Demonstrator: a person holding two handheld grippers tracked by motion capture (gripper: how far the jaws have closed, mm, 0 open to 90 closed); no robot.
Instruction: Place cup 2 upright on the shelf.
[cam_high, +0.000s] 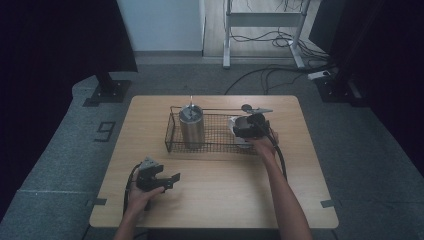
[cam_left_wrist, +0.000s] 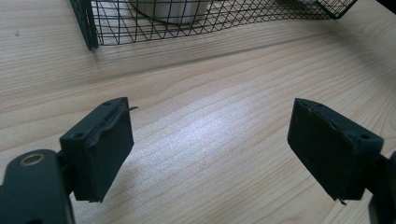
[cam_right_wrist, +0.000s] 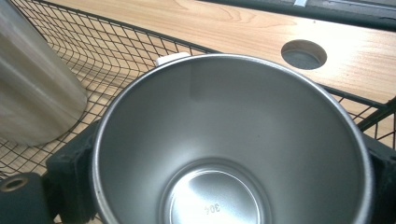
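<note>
From the high view: pale wooden table (cam_high: 215, 200) with a wire basket (cam_high: 172, 135) sitting towards its far edge, broad bare wood on the near half, a strip of free board to either side of the basket. Inside the basket, at its left end, a tall steel canister (cam_high: 192, 125) standing upright; at its right end, well apart from the canister, the steel cup (cam_high: 234, 123), clamped in the right gripper (cam_high: 248, 127) just inside the basket's near-right rim. Low on the near-left wood, away from the basket, the left gripper (cam_high: 167, 181). From the left gripper view: jaws spread wide, nothing between them, plain wood grain below and the basket's near wall across the top. From the right gripper view: looking straight into the cup's mouth, round rim, brushed grey inside, bright flat bottom with small stamped marks, a black jaw pressed to the wall on each side; canister close at the left, mesh beneath, a round hole (cam_right_wrist: 304, 53) in the tabletop beyond the far rim
</note>
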